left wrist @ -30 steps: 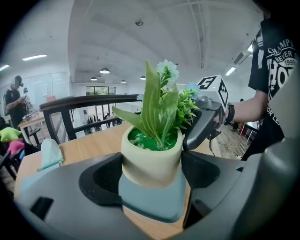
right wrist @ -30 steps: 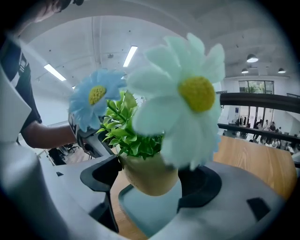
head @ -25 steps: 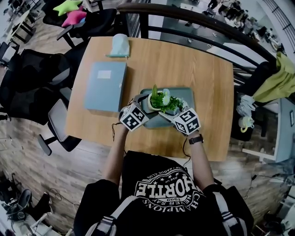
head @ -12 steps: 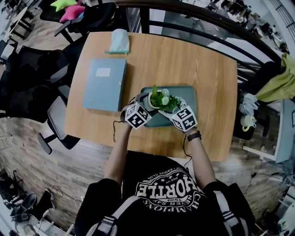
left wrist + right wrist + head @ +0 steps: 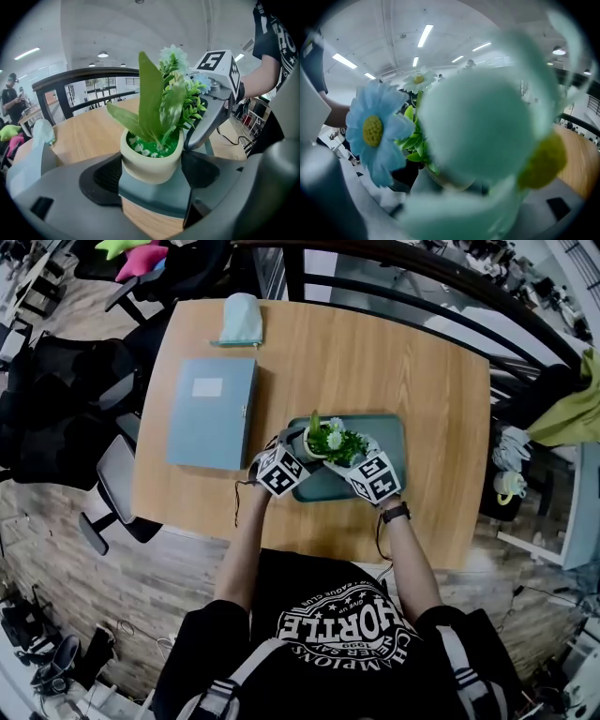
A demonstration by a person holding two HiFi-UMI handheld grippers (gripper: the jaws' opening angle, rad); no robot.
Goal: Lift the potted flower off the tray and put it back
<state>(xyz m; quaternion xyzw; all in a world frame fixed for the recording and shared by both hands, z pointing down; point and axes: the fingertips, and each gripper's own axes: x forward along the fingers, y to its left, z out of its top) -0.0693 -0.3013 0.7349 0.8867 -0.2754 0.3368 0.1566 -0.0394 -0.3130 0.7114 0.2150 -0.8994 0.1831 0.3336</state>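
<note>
Left gripper [image 5: 152, 174] is pinching the potted flower [image 5: 150, 161] by its cream pot. Right gripper [image 5: 354, 460] crowds in from 4 o'clock, petals smother its jaws, can't tell. Pot's over the tray [image 5: 389, 432], 9 o'clock half. Blue folder [image 5: 211, 412] out at 10.

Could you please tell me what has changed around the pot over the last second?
Both grippers drew slightly closer together at the pot. The left gripper has its jaws against the pot's sides; the right gripper is at its other side, its view filled by flowers. The pot still stands on the tray; the folder is unmoved.
</note>
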